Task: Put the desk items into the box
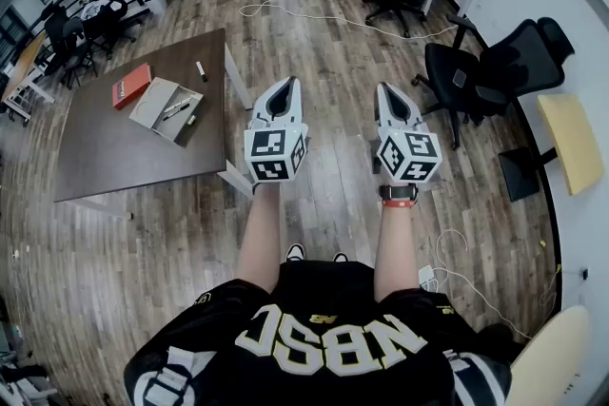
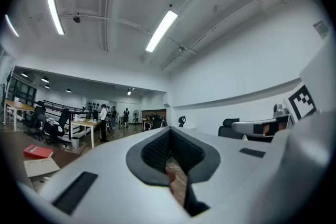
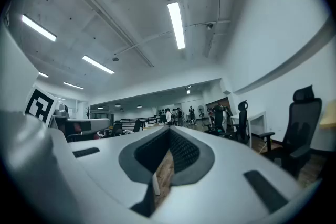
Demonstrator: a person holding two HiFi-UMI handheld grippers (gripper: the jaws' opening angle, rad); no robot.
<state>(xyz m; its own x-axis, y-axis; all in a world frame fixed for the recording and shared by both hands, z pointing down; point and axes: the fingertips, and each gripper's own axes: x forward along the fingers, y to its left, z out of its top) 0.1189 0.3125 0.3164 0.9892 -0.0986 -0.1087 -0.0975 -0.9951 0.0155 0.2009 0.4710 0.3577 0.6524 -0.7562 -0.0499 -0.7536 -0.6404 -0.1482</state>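
Black shirt [image 1: 324,338] and bare forearms filled the lower head view. Left gripper [image 1: 284,85] and right gripper [image 1: 388,90] were both clenched on nothing, held over the floor well apart from the table [image 1: 124,157]. On the table: open box [image 1: 150,103], flat red item [image 1: 131,86] just beside it, marker [image 1: 201,69] near. Judged the marker light, stiff and prone to roll, so pinch it mid-barrel. Red item: take by an edge.
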